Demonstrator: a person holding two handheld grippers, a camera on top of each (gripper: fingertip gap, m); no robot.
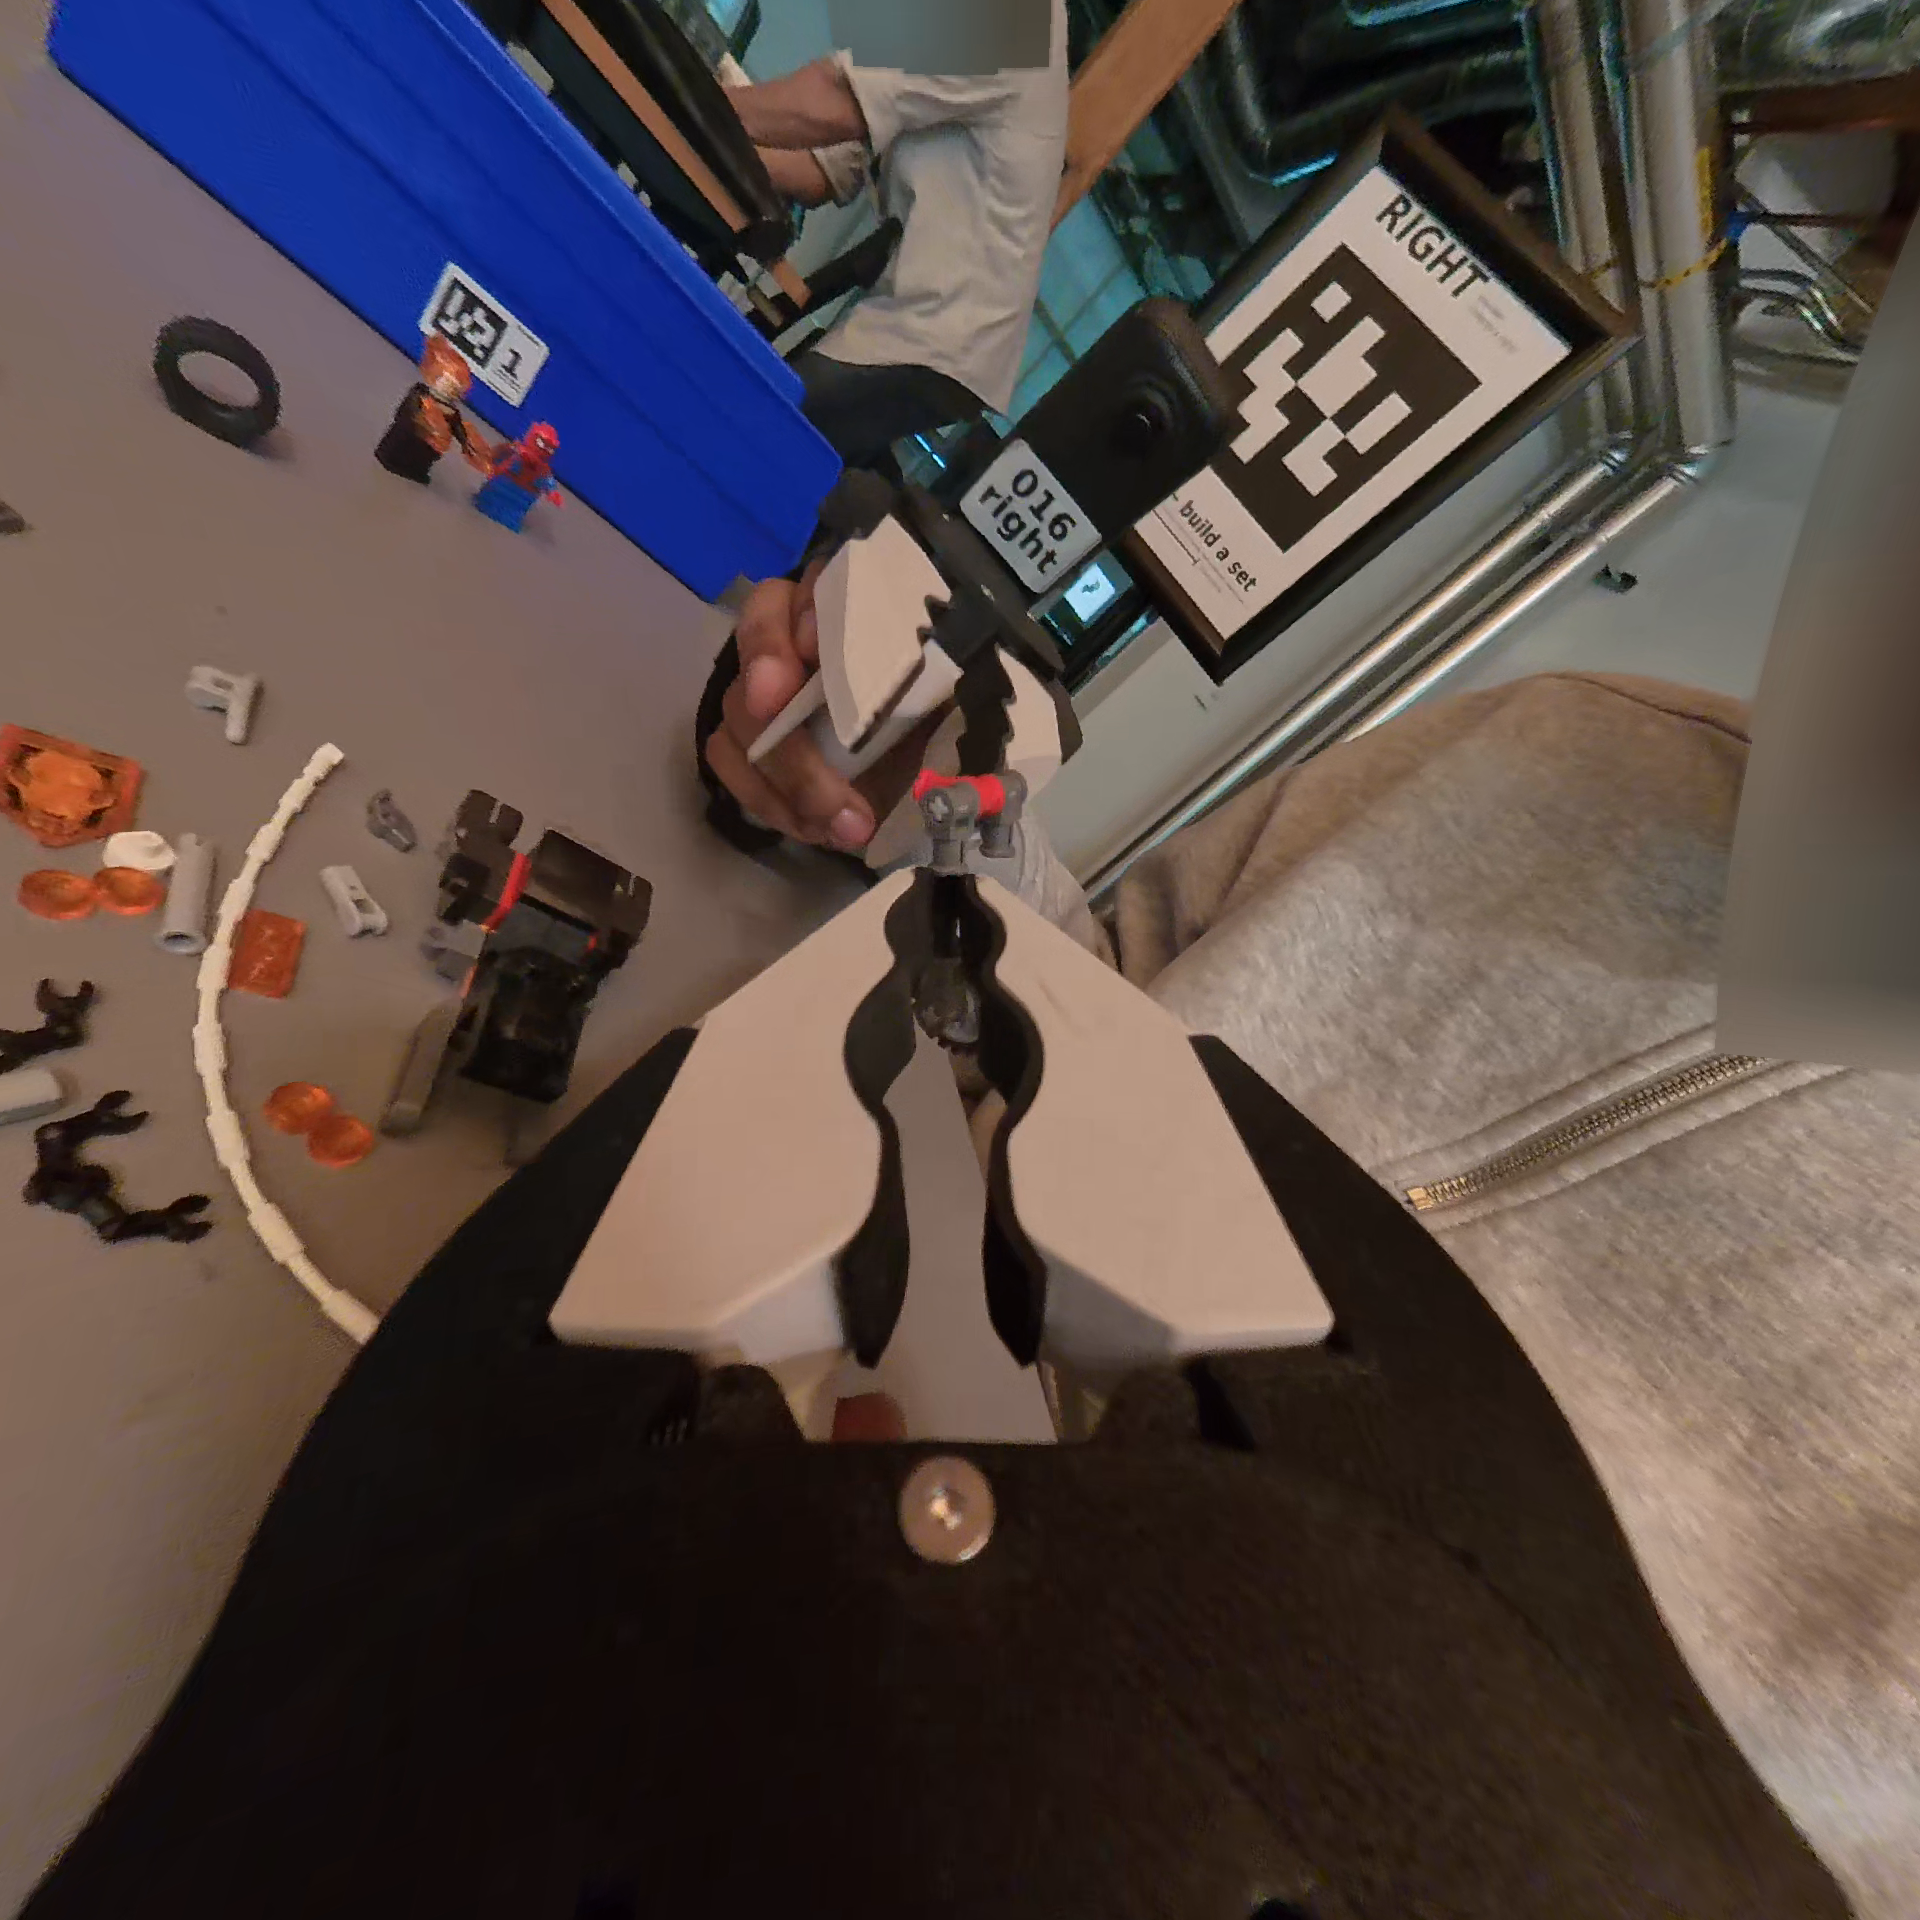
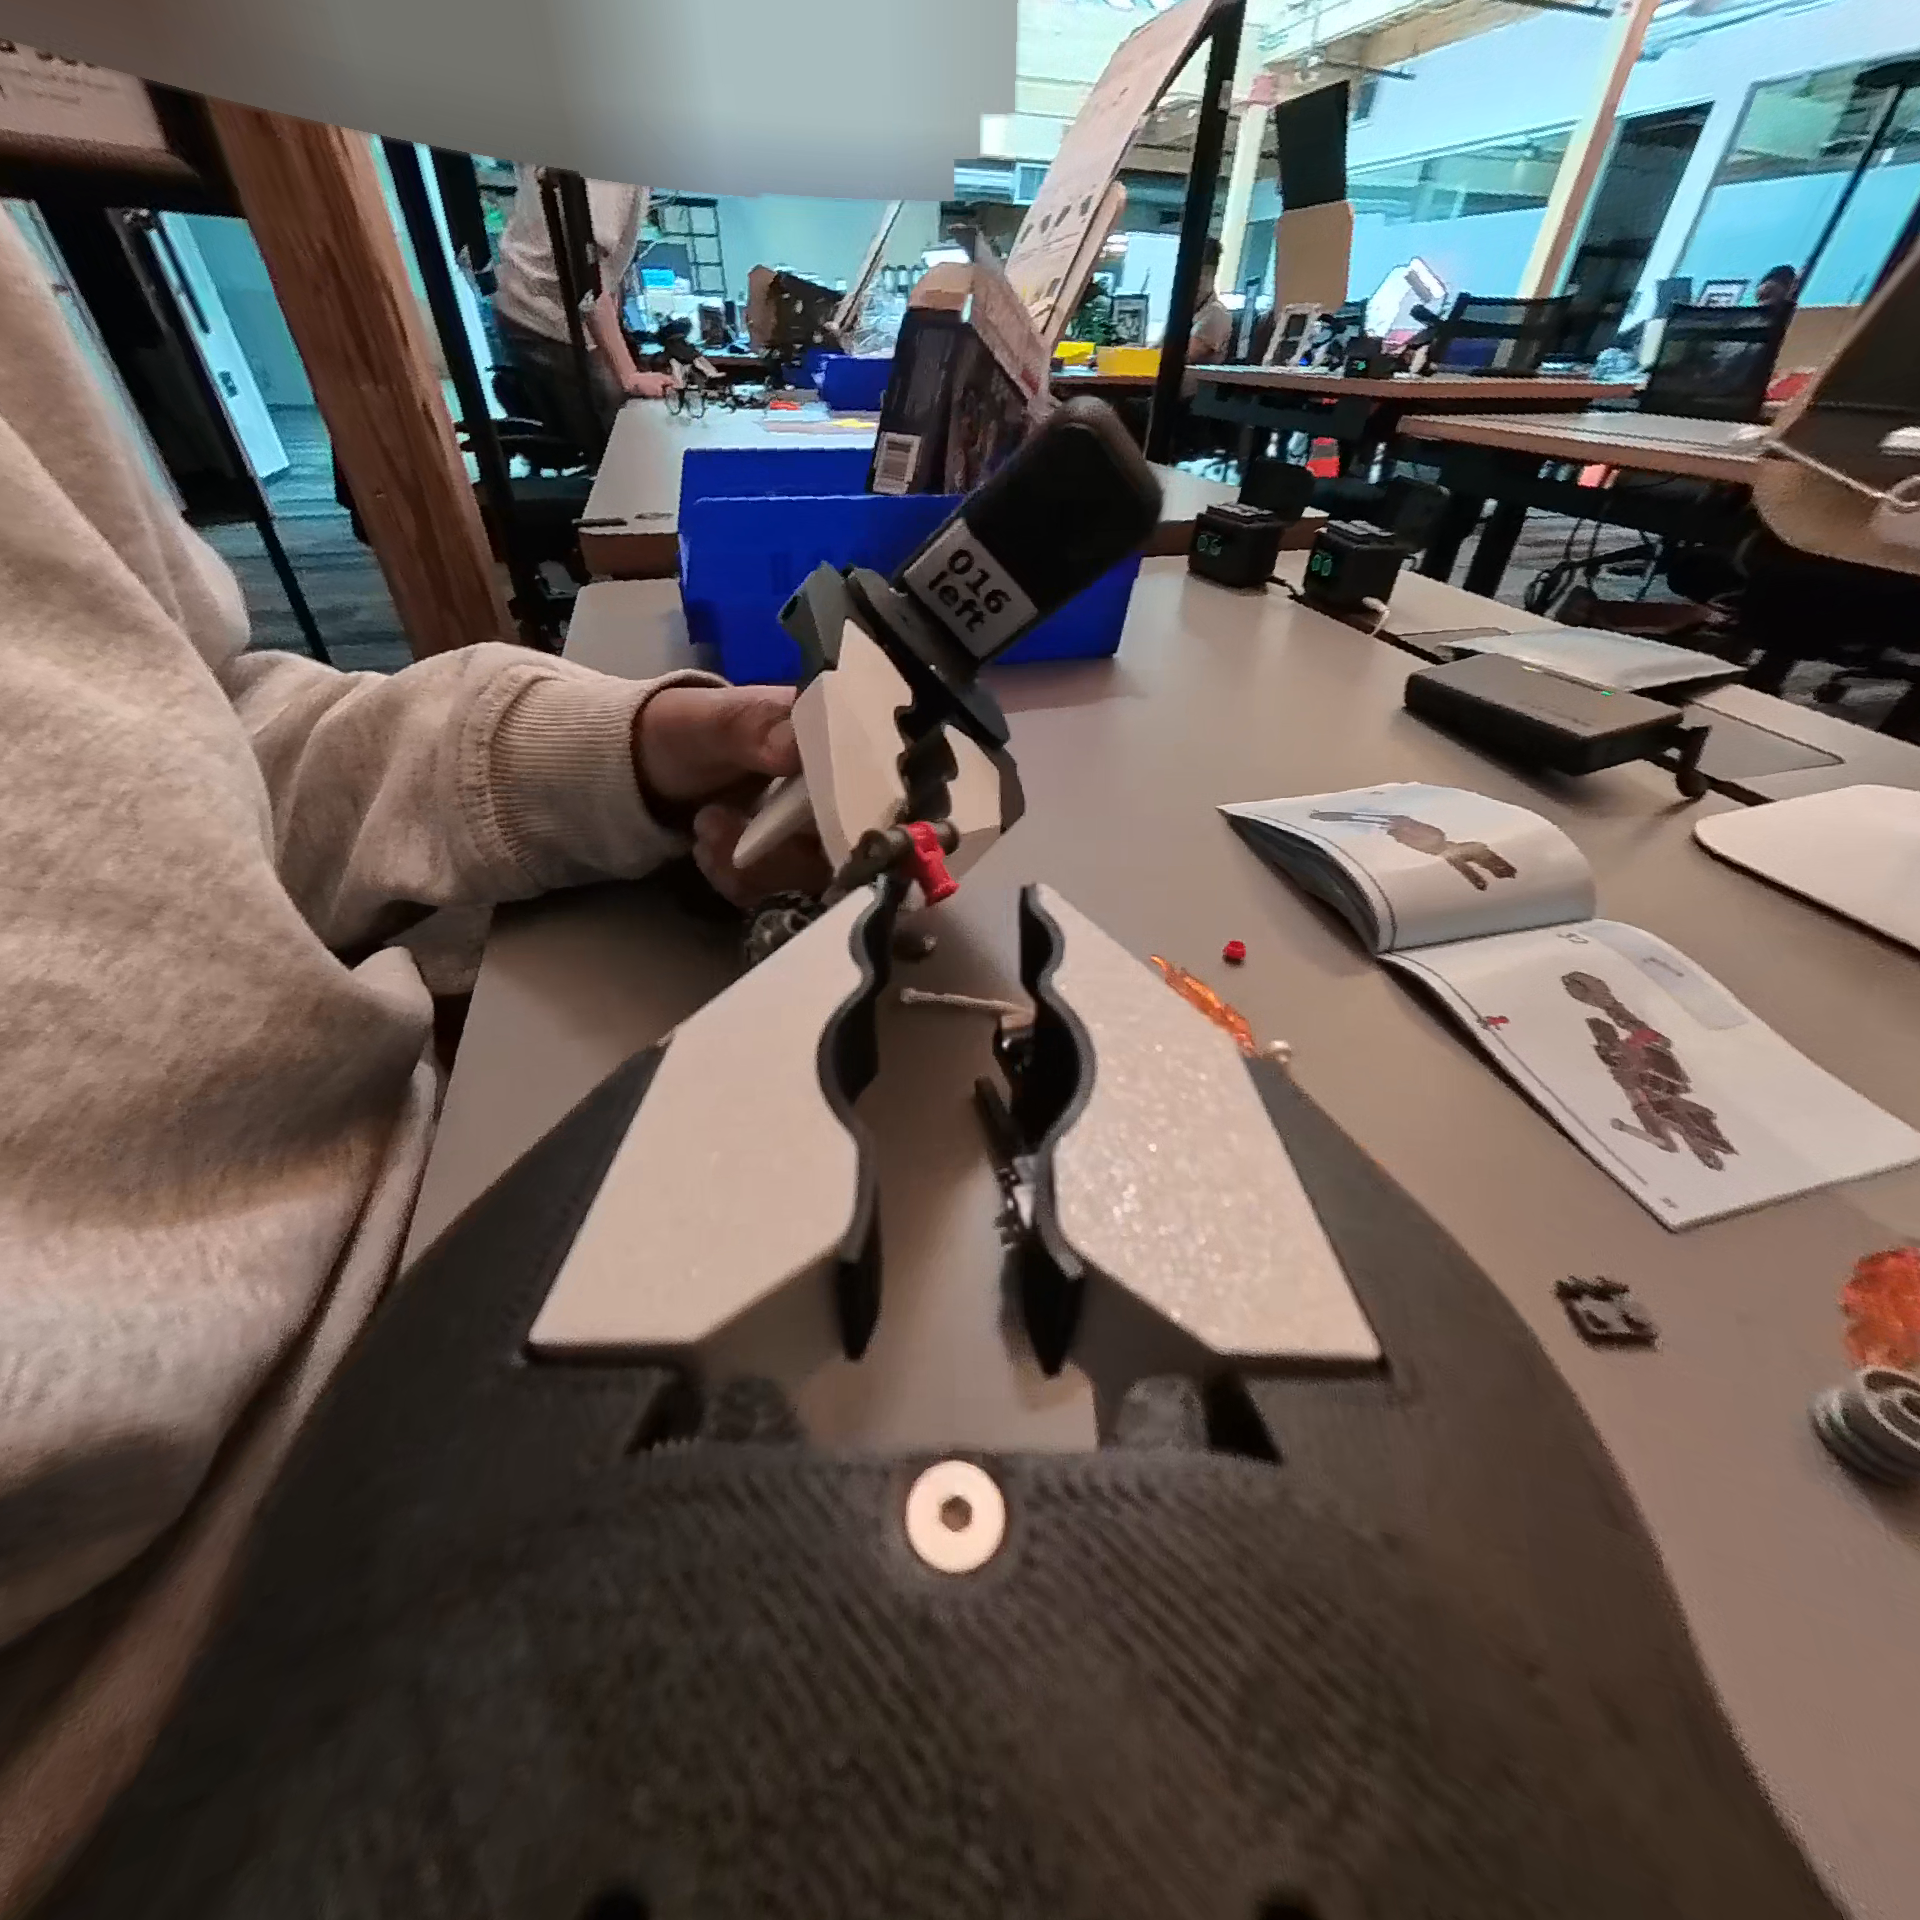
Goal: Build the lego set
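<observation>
left wrist view: your left tongs point(image 1: 948, 883) were nearly closed, pinching the stem of a small grey and red lego piece point(image 1: 968, 812) at the tips, held up off the desk point(image 1: 582, 665). the piece sat right at the tips of your right tongs point(image 1: 971, 748), which pointed back toward it; from here you could not tell whether they gripped it. your right hand point(image 1: 784, 727) wrapped the handle. on the desk to the left lay a black half-built model point(image 1: 540, 966), a curved white strip point(image 1: 239, 997), orange discs point(image 1: 317, 1122), grey connectors point(image 1: 223, 701), black claw parts point(image 1: 94, 1174), a tyre point(image 1: 216, 382) and two minifigures point(image 1: 473, 447) beside a blue bin point(image 1: 468, 249).

right wrist view: your right tongs point(image 2: 951, 914) stood apart with a clear gap between the tips, and nothing was clamped in them. the piece point(image 2: 914, 847) was just past their left tip, caught in the closed tips of your left tongs point(image 2: 896, 831), which your left hand point(image 2: 717, 758) held above the desk's point(image 2: 1143, 790) near edge. an open booklet point(image 2: 1558, 997) lay to the right, with a tiny red stud point(image 2: 1233, 950) and an orange flame part point(image 2: 1205, 997) between it and the tongs. the bin point(image 2: 831, 561) stood behind.
</observation>
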